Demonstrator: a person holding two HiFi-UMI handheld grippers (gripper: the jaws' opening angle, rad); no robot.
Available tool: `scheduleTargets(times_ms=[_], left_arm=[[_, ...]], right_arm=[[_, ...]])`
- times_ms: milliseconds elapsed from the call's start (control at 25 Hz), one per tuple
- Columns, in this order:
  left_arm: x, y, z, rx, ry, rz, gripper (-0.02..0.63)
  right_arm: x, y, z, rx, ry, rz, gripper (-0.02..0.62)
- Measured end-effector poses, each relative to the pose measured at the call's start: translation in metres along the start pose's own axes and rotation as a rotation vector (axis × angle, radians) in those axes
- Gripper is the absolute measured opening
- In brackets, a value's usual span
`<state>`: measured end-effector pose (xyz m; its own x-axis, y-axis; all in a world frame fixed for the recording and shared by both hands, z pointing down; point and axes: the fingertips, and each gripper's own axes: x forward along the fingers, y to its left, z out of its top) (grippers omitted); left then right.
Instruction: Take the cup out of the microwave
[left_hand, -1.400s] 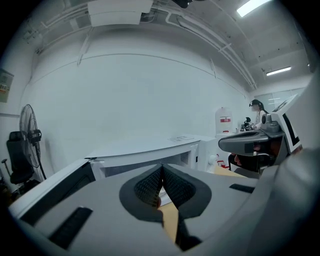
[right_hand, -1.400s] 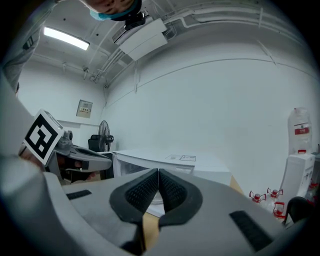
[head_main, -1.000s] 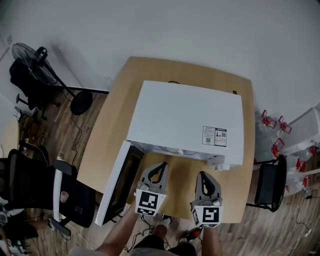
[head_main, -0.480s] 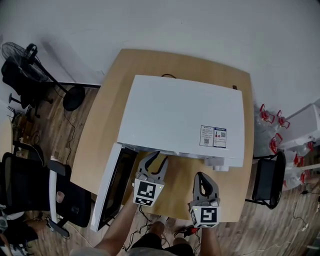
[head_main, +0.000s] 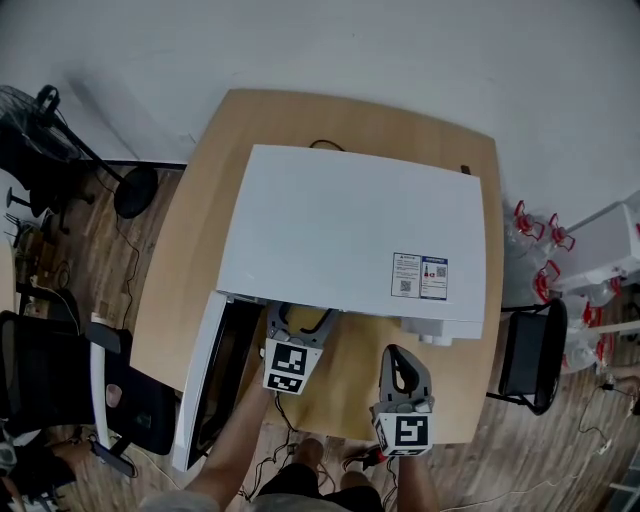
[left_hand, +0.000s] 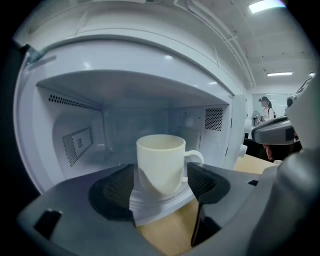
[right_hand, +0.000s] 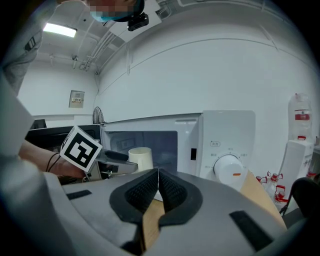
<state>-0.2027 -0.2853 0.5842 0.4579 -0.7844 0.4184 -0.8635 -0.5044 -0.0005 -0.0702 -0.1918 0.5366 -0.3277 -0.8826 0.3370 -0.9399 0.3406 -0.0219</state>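
A cream cup (left_hand: 160, 150) with its handle to the right stands on the glass turntable inside the white microwave (head_main: 350, 230), whose door (head_main: 205, 385) hangs open at the left. My left gripper (head_main: 300, 322) is at the mouth of the oven. Its jaws have just been opening and stand wide; the cup shows between them further in, and no pad touches it. In the right gripper view the cup (right_hand: 140, 158) sits just past the left gripper (right_hand: 112, 157). My right gripper (head_main: 403, 365) hangs shut and empty over the table in front of the control panel (right_hand: 227, 167).
The microwave fills most of the wooden table (head_main: 190, 290). A black office chair (head_main: 60, 380) and a fan (head_main: 60, 130) stand at the left. Another chair (head_main: 528, 355) and water bottles (head_main: 545, 260) are at the right. A person (left_hand: 265, 107) is far off in the room.
The left gripper has gone forward and down to the oven's opening, and its jaws have spread from shut to wide. The right gripper has sunk slightly.
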Motion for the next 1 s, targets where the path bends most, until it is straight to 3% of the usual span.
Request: scheduleTargets(times_ms=[160, 1000], left_arm=[[0.011, 0.0, -0.002, 0.002, 0.009, -0.01, 0.363], [0.044, -0.011, 0.005, 0.0, -0.009, -0.083, 0.394]], right_arm=[[0.003, -0.004, -0.004, 0.002, 0.008, -0.004, 0.018], [0.007, -0.018, -0.016, 0.028, 0.034, -0.035, 0.018]])
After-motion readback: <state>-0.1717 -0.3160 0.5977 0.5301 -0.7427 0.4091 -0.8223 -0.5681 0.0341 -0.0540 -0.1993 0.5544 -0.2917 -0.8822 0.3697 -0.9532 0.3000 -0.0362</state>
